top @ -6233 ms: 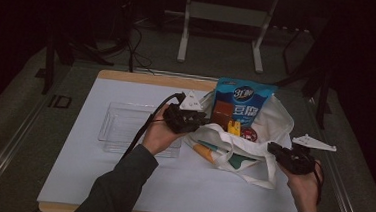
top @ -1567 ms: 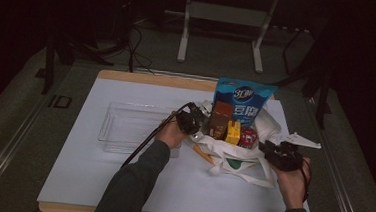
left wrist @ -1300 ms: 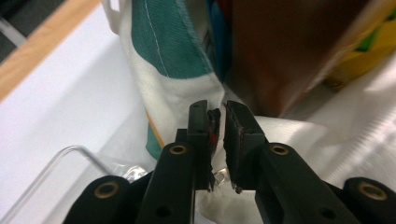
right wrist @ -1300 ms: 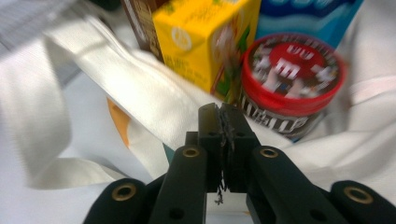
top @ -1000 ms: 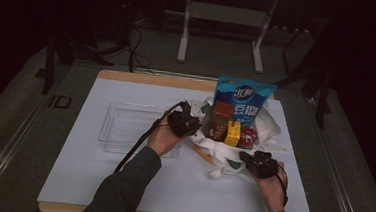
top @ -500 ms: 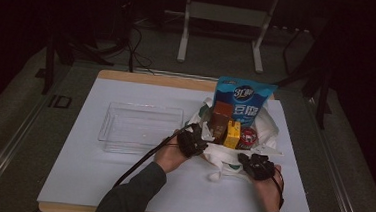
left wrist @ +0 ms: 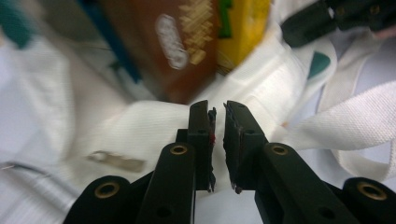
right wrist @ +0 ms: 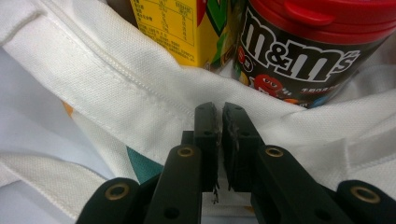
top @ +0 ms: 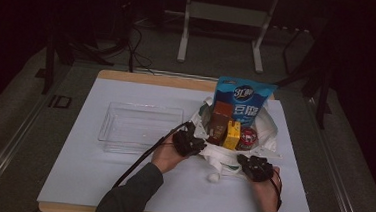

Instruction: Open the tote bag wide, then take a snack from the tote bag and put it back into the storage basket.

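Bag (top: 224, 161) rim, pinched — both tongs (right wrist: 218, 111), contents half-hidden

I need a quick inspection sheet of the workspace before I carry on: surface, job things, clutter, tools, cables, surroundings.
Surface: white sheet over a wooden table.
Job's things: white cloth bag holding a blue pouch, brown box, yellow carton and red-lidded candy jar.
Clutter: clear plastic tray, nothing inside.
Tools: left tool and right tool nearly closed on the bag's near hem.
Cables: black cable trailing from the left tool.
Surroundings: dark floor, white stand behind.
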